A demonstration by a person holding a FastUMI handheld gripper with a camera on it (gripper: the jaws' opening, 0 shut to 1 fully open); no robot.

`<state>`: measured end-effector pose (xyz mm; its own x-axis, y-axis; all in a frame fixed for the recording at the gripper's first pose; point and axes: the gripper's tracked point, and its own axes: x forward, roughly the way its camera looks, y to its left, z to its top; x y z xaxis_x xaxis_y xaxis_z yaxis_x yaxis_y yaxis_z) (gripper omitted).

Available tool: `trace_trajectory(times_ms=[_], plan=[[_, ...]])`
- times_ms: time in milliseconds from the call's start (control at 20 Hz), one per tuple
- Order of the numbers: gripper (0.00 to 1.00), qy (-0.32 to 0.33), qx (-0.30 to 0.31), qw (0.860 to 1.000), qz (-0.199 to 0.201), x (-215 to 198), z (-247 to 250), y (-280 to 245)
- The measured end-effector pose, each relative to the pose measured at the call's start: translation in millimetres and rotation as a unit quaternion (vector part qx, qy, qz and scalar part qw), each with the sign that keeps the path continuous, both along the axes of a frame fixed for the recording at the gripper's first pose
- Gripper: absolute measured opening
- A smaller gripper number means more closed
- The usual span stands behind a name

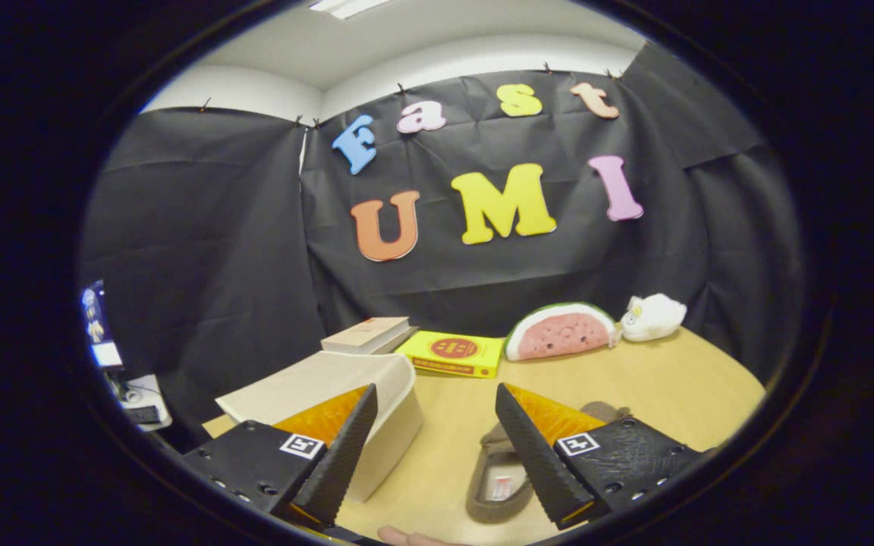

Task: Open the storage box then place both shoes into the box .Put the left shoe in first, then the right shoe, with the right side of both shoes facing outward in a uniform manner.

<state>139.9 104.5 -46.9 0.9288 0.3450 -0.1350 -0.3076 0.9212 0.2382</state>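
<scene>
My gripper [437,413] is open, held above the wooden table with nothing between its fingers. A cream storage box [376,394] sits behind and under the left finger [346,447], its lid down. A brown slipper-like shoe [499,485] lies on the table under the right finger [532,451], its opening facing up with a label inside. Part of a second brown shoe [605,411] peeks out behind the right finger. The box's interior is hidden.
Beyond the box lie a pale book [367,334] and a yellow book [452,353]. A watermelon-slice plush [562,331] and a white plush [653,316] rest near the table's far edge. A fingertip [407,537] shows below the fingers.
</scene>
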Motion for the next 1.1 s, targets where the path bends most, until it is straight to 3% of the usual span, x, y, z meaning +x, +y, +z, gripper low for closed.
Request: trace_trajectory(times_ms=[200,500,650,800,900,950,1100], plan=[[0.95,0.084,0.087,0.989,0.09,41,-21,39],[0.95,0.191,0.162,0.954,0.163,84,-61,70],[0.95,0.232,0.211,0.928,0.2,85,-69,87],[0.95,0.263,0.247,0.904,0.227,83,-71,103],[0.93,0.278,0.255,0.897,0.232,84,-71,104],[0.79,0.285,0.26,0.893,0.232,83,-71,103],[0.72,0.3,0.268,0.888,0.222,83,-70,98]])
